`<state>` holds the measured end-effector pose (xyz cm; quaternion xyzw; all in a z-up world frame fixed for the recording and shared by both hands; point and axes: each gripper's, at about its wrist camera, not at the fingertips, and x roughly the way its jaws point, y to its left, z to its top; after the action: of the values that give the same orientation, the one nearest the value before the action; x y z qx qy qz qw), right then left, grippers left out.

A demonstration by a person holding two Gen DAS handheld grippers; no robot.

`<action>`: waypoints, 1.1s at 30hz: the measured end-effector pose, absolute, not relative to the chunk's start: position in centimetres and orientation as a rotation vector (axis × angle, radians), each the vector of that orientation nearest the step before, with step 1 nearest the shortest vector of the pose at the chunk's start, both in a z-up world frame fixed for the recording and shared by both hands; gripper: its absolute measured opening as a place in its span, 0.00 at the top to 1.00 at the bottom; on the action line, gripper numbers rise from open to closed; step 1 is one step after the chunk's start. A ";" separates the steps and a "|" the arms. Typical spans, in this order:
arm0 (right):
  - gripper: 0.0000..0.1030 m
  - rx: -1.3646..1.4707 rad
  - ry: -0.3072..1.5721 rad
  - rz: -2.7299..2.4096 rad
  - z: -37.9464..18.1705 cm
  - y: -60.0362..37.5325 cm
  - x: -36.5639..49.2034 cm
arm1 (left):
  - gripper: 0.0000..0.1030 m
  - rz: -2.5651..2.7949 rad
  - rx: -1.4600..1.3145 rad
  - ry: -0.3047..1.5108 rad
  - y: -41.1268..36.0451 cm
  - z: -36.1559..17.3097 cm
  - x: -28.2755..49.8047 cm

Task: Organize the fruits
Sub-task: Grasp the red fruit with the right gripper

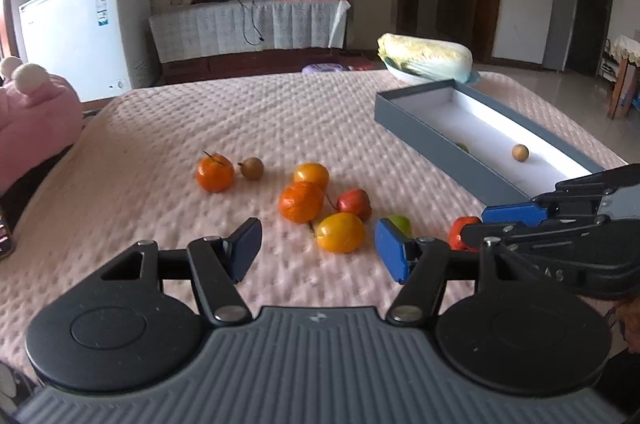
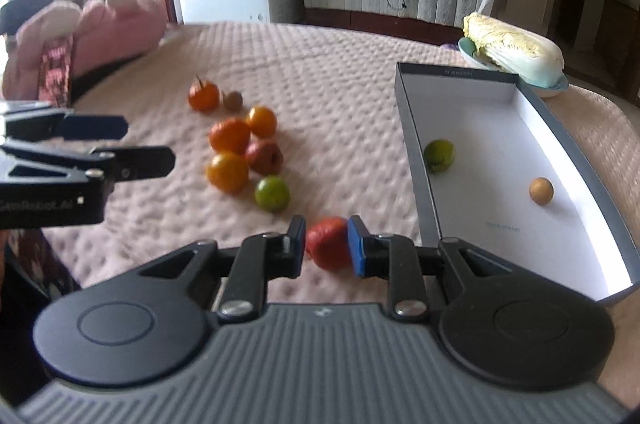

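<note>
- Right tongs (image 2: 327, 246), nearest the right wrist lens, sit clamped narrow on a small round red fruit (image 2: 329, 243), one pad pressing each side of it; it is low over the quilt, though I cannot tell whether it is lifted clear.
- Just to the right of those tongs and slightly ahead lies the long grey cardboard box with a white lining (image 2: 416, 143), its long axis running away from the tongs toward the far edge of the pink quilted bed cover (image 2: 320, 63).
- Inside the box lie a green round fruit (image 2: 439, 155) and a small brown round fruit (image 2: 541, 190), well apart.
- By my judgement the next move is a short carry rightward over the box's near wall; the right hand is the nearer one.
- Left tongs (image 1: 318, 250) stand half-wide and empty, with a yellow-orange round fruit (image 1: 341, 232) just ahead of the gap.
- Beyond it cluster more orange, red and yellow loose fruits (image 1: 302, 201), not yet sorted.
</note>
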<state>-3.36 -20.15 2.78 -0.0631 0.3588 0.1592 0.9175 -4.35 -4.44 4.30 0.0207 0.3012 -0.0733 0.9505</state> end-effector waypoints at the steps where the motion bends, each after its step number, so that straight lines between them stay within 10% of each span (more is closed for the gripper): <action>1: 0.62 -0.137 0.739 0.324 2.7 -20.1 -3.4 | 0.34 -0.152 0.044 0.615 -4.6 4.0 -4.1; 9: 0.48 -0.158 0.737 0.295 2.4 -20.3 -2.9 | 0.35 -0.138 0.029 0.679 -5.1 2.2 -1.4; 33: 0.62 -0.181 0.790 0.327 1.0 -19.4 -1.6 | 0.56 -0.148 0.001 0.783 -6.1 -0.4 2.2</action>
<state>-1.59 -19.40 1.01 -0.0876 0.3827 0.1584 0.9060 2.24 -6.08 -0.42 0.0005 0.3810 -0.0719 0.9218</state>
